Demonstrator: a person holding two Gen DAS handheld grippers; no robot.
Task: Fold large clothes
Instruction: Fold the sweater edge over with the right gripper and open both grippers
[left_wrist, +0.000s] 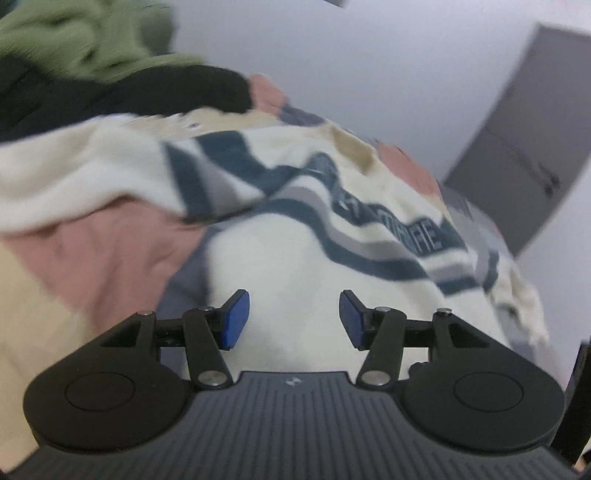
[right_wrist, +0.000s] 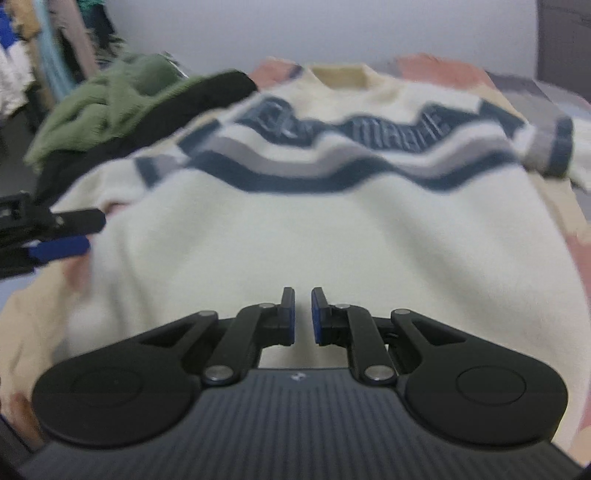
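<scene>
A cream sweater (right_wrist: 314, 229) with navy and grey wavy bands and lettering lies flat on the bed, collar at the far end. In the left wrist view the same sweater (left_wrist: 295, 266) fills the middle, with a cream sleeve part (left_wrist: 85, 177) bunched over its left side. My left gripper (left_wrist: 293, 319) hovers above the plain cream cloth, open, with nothing between its blue pads. It also shows at the sweater's left edge, left gripper (right_wrist: 85, 234). My right gripper (right_wrist: 303, 315) is over the sweater's lower hem area, shut, pads nearly touching and holding nothing.
The bed cover (left_wrist: 103, 251) is a patchwork of pink, beige and grey. A pile with a green garment (right_wrist: 110, 96) over black clothes (right_wrist: 207, 96) lies at the far left. More clothes (right_wrist: 44, 48) hang beyond it. A grey cabinet (left_wrist: 517, 162) stands by the wall.
</scene>
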